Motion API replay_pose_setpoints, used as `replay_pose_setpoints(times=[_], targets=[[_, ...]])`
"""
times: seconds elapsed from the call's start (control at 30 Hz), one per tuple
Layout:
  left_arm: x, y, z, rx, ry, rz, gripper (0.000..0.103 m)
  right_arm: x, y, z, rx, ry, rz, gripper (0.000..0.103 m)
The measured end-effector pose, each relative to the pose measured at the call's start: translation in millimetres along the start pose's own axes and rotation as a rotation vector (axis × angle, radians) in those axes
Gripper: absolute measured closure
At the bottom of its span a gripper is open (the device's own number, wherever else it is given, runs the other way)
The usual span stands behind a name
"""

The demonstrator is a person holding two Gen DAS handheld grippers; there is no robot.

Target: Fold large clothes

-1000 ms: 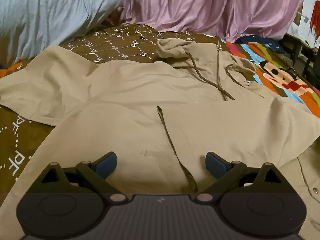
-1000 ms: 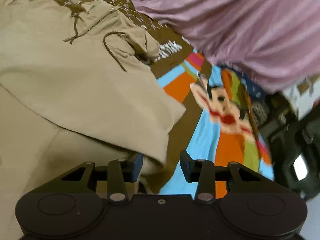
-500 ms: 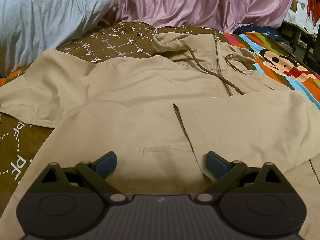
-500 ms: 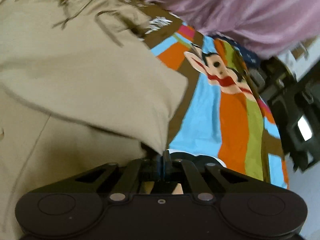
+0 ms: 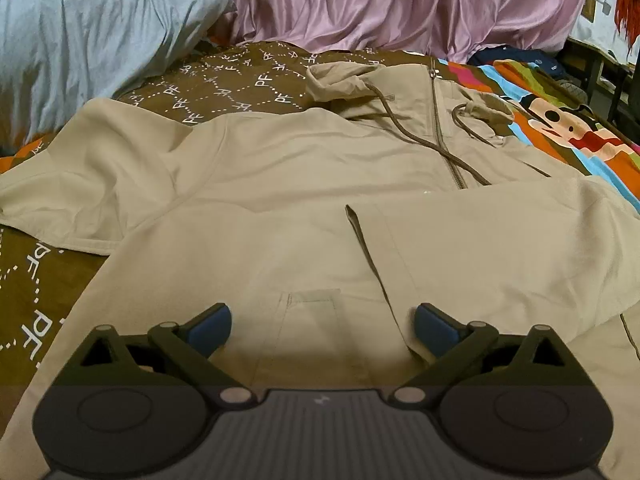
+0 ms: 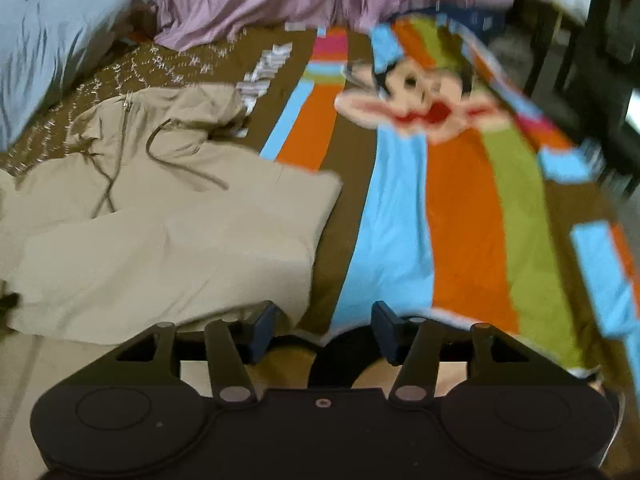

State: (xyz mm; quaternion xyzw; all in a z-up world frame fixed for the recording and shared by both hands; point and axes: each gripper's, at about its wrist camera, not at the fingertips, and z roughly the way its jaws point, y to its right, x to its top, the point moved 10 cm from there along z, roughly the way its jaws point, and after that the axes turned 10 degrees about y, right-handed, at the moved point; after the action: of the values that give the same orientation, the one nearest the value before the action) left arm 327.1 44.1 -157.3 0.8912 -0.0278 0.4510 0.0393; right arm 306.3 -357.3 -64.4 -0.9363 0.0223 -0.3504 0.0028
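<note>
White "PF" letters, joined by dotted lines, repeat across the brown bedspread [image 5: 224, 84] in the left wrist view; nothing else can be read in either view.

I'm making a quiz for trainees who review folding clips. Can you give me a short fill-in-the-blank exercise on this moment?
1. The tan hooded jacket lies spread on a patterned ____.
2. The left gripper hangs over the jacket with its jaws ____.
3. The right gripper holds ____ between its jaws.
4. The jacket's front closes with a ____ running down from the hood.

Missing words: bedspread; open; nothing; zipper
</note>
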Motion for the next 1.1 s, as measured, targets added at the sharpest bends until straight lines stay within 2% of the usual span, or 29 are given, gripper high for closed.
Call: replay_pose_setpoints(times=[0.1,0.17,0.3,0.4,0.43,0.5,0.53,0.57,0.6,0.67,0.73,0.8,0.83,0.87,0.9,0.93,1.0,1.1], targets=[[0,0,0,0.004,-0.001,0.006,0.003,3,6,-7,0.035,0.003,0.043,0.037],[0,0,1,0.004,-0.001,0.006,0.002,10,12,0,0.057,0.034,0.115,0.036],[-1,0,1,0.005,0.000,0.007,0.001,29,21,48,0.094,0.089,0.311,0.037],[-1,0,1,0.002,0.001,0.004,0.001,39,26,95,0.072,0.096,0.390,0.043],[0,0,1,0.001,0.001,0.002,0.001,41,26,109,0.078,0.086,0.430,0.046],[-1,-1,1,-0.003,0.003,-0.002,0.001,43,24,127,0.111,0.067,0.493,0.064],[0,-1,1,-0.004,0.003,-0.003,0.001,44,22,132,0.118,0.052,0.502,0.088],[0,-1,1,-0.005,0.003,-0.002,0.001,48,20,134,0.106,0.062,0.478,0.099],[0,-1,2,-0.005,0.003,0.001,0.001,54,16,132,0.098,0.087,0.424,0.102],[-1,1,3,0.003,-0.003,0.016,0.001,71,9,123,0.052,0.164,0.247,0.103],[-1,2,3,0.010,0.001,0.034,0.001,83,5,120,-0.068,0.231,0.017,0.103],[-1,3,4,0.010,0.000,0.036,0.001,74,6,133,-0.112,0.190,-0.066,0.103],[0,4,4,0.009,0.001,0.035,0.001,65,5,139,-0.101,0.144,-0.073,0.101],[0,4,4,0.007,0.001,0.033,0.001,60,5,140,-0.098,0.127,-0.072,0.091],[0,4,4,0.007,0.001,0.033,0.001,58,7,133,-0.113,0.157,-0.063,0.084],[0,4,4,0.007,0.002,0.033,0.001,59,8,124,-0.126,0.196,-0.051,0.072],[0,4,4,0.007,0.001,0.033,0.001,55,8,99,-0.157,0.276,-0.060,0.071],[0,3,4,0.007,0.002,0.033,0.001,32,0,75,-0.240,0.319,-0.183,0.072]])
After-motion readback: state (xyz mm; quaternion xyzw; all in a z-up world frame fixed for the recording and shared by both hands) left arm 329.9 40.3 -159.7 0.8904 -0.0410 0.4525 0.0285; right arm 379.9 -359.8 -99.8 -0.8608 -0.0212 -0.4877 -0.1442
